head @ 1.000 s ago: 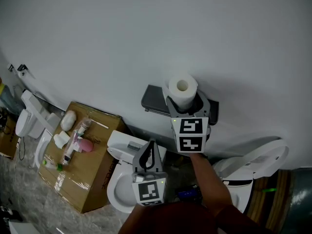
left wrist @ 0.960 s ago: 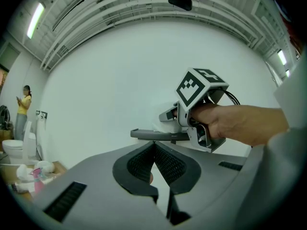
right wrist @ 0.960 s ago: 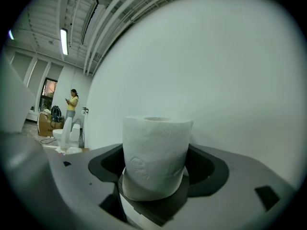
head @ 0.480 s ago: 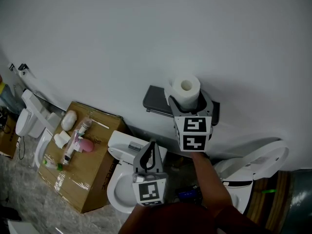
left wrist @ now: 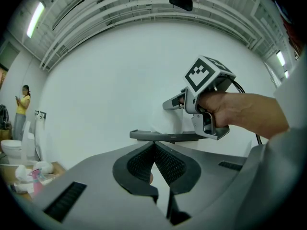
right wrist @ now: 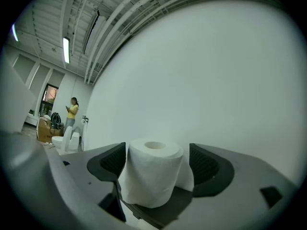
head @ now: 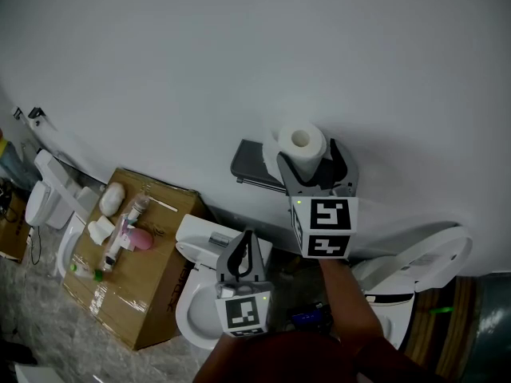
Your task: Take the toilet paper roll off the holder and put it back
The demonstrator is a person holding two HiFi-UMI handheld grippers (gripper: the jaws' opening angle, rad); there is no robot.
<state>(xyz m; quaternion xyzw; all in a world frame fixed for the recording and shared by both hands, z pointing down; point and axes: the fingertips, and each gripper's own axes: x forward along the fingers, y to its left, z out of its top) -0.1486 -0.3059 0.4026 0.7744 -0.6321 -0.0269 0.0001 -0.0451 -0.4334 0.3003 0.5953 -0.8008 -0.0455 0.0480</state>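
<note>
**Right gripper open around the roll on its shelf; left gripper shut and idle**

Head view: a white toilet paper roll (head: pixel 299 146) stands upright, core opening up, on a dark grey wall-mounted holder shelf (head: pixel 251 163) against the white wall (head: pixel 239 54). The right gripper (head: pixel 311 164) reaches up to it, one jaw on each side of the roll. The left gripper (head: pixel 243 251) hangs lower, over a white toilet (head: pixel 200 306), well apart from the holder. A brown cardboard box (head: pixel 148 282) with small toiletries on top sits to the left.

Left gripper view: the left gripper (left wrist: pixel 153 145) has its jaws pressed together with nothing between them. Beyond them the holder shelf (left wrist: pixel 163 136) shows edge-on, and a hand (left wrist: pixel 240 116) holds the right gripper (left wrist: pixel 173 101) just above it.

Right gripper view: the right gripper (right wrist: pixel 156 159) has its jaws spread wide. The roll (right wrist: pixel 151 171) stands between them on the holder shelf (right wrist: pixel 177 202), close against the left pad, with a clear gap to the right pad, so it is not clamped. A person in a yellow top (right wrist: pixel 73 111) stands far off at the left.
</note>
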